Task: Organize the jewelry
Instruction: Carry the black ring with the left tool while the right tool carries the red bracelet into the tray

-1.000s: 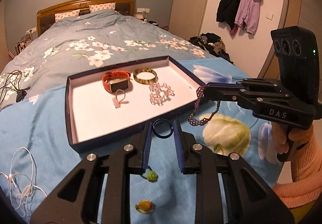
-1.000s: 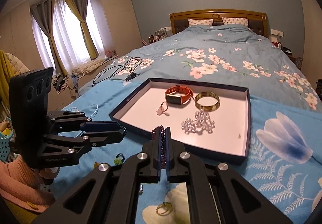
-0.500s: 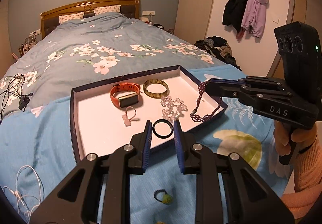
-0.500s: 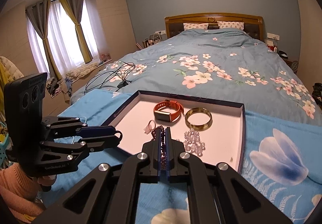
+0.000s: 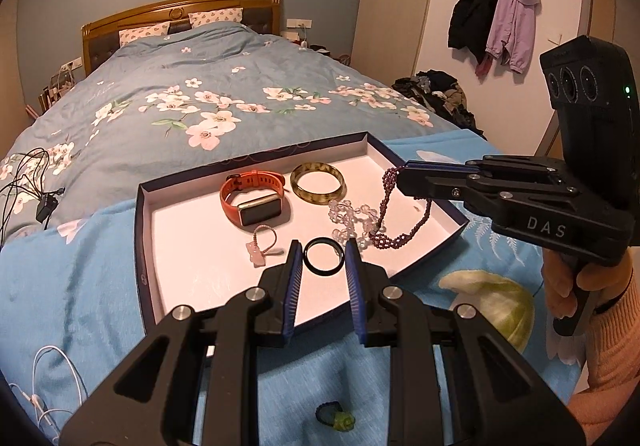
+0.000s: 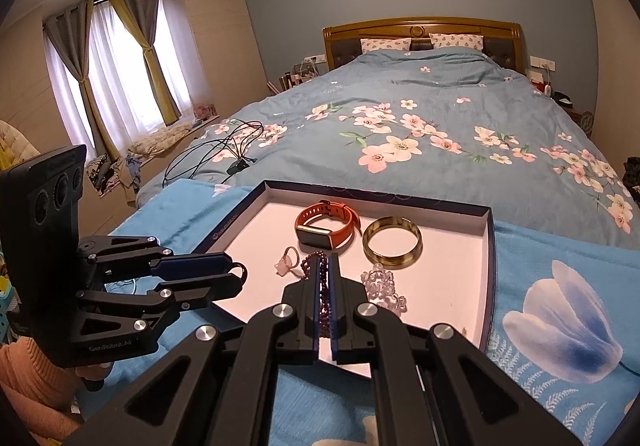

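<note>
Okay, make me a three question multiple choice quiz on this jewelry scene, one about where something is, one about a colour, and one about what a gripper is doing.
1. Where is the watch?
A. On the bedspread outside the tray
B. In the tray, left of the bangle
C. Held by the left gripper

2. What colour is the watch strap?
A. Orange
B. Green
C. White

3. What is the right gripper doing?
A. Open and empty
B. Shut on the purple beads
C. Shut on the black ring

Answers:
1. B: the watch lies on the tray's white floor, with the bangle to its right in the left wrist view.
2. A: the strap is plainly orange in both views.
3. B: the purple beads run between its closed fingers and hang from the tips, while the black ring sits between the fingers of the left gripper.
</note>
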Motion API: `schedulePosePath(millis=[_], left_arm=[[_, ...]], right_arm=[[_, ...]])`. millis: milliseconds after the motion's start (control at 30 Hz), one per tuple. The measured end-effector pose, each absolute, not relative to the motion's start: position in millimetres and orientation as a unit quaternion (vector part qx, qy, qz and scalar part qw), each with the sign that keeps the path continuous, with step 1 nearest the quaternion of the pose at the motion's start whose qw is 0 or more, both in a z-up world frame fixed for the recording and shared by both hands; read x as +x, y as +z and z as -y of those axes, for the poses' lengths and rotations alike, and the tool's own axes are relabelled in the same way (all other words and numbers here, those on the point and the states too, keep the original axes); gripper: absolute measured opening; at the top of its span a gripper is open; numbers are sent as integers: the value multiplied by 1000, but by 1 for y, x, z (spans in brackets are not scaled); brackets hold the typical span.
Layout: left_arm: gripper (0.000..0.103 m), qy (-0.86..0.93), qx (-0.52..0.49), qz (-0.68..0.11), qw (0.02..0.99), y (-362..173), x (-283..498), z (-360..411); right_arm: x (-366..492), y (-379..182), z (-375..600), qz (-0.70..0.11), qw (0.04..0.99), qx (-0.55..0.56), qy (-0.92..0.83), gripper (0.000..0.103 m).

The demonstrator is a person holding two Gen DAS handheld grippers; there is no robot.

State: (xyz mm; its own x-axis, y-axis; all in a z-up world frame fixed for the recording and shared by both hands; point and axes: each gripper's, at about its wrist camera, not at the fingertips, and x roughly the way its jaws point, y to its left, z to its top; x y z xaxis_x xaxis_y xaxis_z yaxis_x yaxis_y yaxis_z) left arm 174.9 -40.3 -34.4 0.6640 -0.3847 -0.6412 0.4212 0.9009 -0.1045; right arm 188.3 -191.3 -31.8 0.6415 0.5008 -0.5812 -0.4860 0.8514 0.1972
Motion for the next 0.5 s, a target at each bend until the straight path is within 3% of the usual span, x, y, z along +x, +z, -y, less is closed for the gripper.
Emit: schedulePosePath(millis=[500], left_arm=[[22,-205,16,-375,904,-56,201,35]], right_arm=[[205,-41,186,-340,900,12,272,2]])
